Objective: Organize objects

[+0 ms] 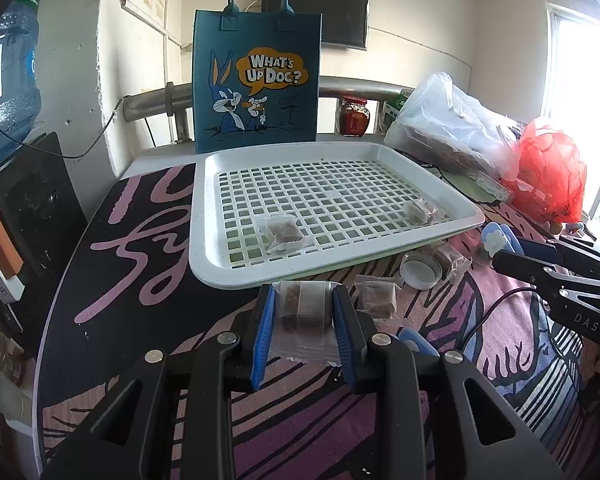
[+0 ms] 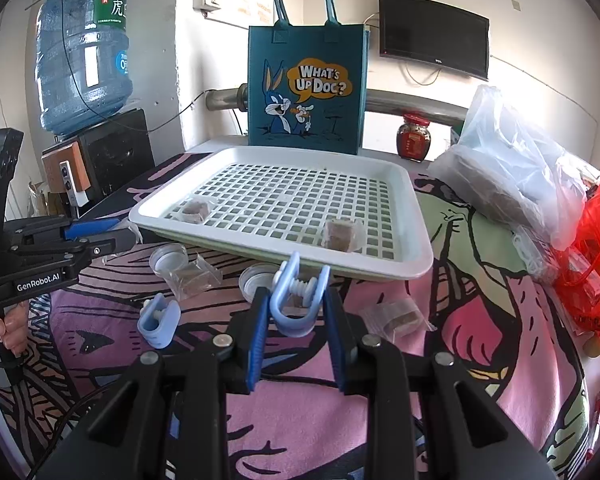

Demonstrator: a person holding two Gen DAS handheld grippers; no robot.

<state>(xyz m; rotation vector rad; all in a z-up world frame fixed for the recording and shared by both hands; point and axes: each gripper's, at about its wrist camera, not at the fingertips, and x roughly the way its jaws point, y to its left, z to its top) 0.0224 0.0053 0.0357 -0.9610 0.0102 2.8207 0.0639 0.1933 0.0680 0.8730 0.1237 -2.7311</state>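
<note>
A white perforated tray lies on the patterned cloth and holds two clear-wrapped brown snack packets; they also show in the right wrist view. My left gripper is shut on another snack packet just before the tray's near edge. My right gripper is shut on a light blue clip, held above the cloth near the tray's front rim. Loose packets and a second blue clip lie on the cloth.
A blue "What's Up Doc?" tote stands behind the tray beside a red-lidded jar. Plastic bags, clear and red, sit to the right. White lids lie on the cloth. A water jug stands at the left.
</note>
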